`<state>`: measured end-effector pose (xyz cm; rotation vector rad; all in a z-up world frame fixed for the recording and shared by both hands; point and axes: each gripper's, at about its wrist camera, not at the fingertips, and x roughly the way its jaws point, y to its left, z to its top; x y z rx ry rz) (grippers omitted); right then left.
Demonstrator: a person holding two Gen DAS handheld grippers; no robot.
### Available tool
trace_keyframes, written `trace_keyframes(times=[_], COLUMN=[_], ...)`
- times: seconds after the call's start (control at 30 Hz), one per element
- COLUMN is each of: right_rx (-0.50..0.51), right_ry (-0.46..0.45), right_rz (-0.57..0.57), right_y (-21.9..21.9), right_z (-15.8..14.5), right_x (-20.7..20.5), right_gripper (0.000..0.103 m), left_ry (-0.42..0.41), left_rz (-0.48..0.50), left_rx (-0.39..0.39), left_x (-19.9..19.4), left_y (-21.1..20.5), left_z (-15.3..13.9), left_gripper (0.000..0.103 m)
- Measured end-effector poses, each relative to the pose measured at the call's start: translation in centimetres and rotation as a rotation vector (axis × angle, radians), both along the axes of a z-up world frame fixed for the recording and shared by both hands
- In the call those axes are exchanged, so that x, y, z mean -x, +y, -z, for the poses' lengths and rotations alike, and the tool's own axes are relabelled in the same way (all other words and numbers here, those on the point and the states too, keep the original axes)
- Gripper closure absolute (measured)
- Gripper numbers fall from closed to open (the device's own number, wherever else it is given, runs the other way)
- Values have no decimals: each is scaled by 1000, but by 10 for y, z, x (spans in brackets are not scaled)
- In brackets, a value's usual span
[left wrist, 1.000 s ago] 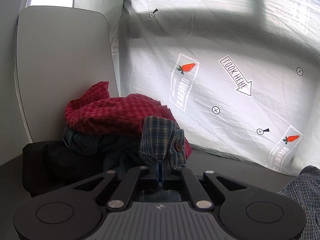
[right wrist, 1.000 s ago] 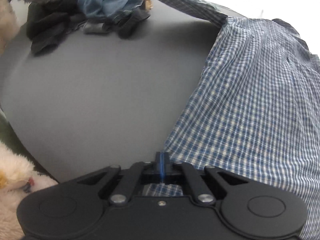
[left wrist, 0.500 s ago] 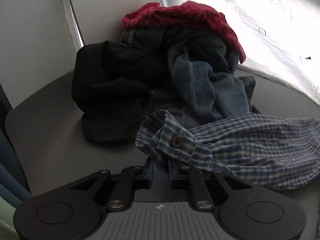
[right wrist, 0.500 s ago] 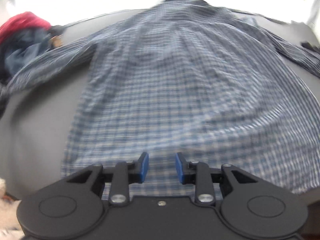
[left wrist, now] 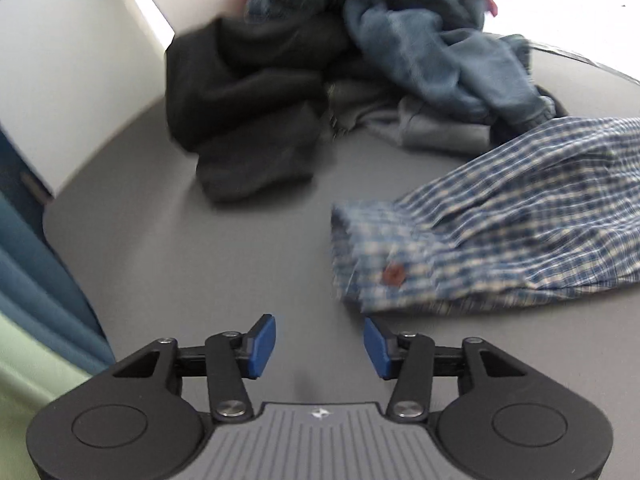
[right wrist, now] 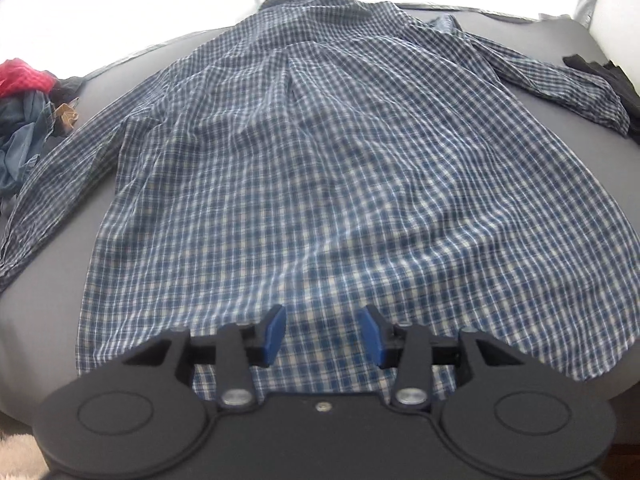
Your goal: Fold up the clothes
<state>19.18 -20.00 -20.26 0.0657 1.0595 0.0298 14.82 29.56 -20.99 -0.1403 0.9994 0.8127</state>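
Observation:
A blue and white checked shirt (right wrist: 320, 168) lies spread flat, back up, on the grey table (right wrist: 44, 280), collar far, hem near. My right gripper (right wrist: 322, 334) is open and empty just above the hem. In the left wrist view the shirt's sleeve cuff (left wrist: 384, 264) with a brown button lies flat on the table (left wrist: 200, 260). My left gripper (left wrist: 320, 344) is open and empty, just short of the cuff and a little left of it.
A heap of clothes sits at the table's far left: a black garment (left wrist: 248, 120), jeans (left wrist: 432, 52) and a red checked one (right wrist: 20, 76). A dark item (right wrist: 608, 76) lies by the far right sleeve. White sheeting runs behind the table.
Both grippers have opened and let go of the shirt. The left one laid the cuff down and drew back. The right one backed away to the hem.

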Motion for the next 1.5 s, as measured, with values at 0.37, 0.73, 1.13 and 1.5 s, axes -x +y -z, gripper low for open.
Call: trace_keyframes(times=[0.37,0.73,1.13,1.5], right_rx=[-32,-329,-347,548], right_ry=[-138,-235,-318,-452], right_rz=[328,690,818,579], right_y=[-118,-345,-445,-379], right_z=[-23,-6,30,-15], right_x=[12,-51,-202,-217], right_gripper=[23,19,16,91], left_ry=[-181,-197,-54,39], left_rz=[302,527,533,601], left_rx=[186,297,166,161], left_x=[-45,-95,-142,-217], left_y=[-137,-402,-486,-516], left_z=[-21,-23,-38,-27], left_gripper=[39,32,25,25])
